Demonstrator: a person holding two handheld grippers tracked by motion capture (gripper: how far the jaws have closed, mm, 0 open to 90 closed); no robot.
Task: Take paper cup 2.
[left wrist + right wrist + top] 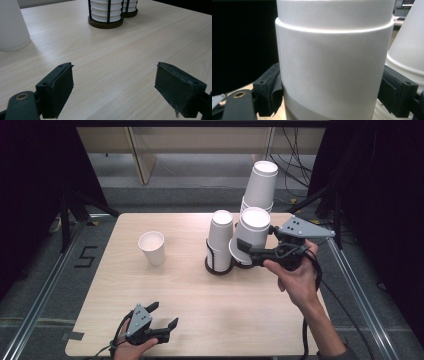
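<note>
High view, my right gripper (243, 251): at 3 o'clock on the table (200, 305), jaws pinching an upside-down white cup (253, 227) over the right holder (243, 265).
High view, cup stacks: short stack (221, 240) in the left holder (218, 267), just beside my cup; tall stack (261, 185) behind at 1 o'clock.
High view, lone cup (152, 247): upright, at 10 o'clock.
High view, my left gripper (164, 315): at 7 o'clock, resting.
Left gripper view: my jaws spread apart over bare table (120, 65), nothing between; lone cup (11, 25) at 10 o'clock, left holder (105, 23) at 12.
Right gripper view: my pads (270, 90) press both sides of the cup (334, 70).
</note>
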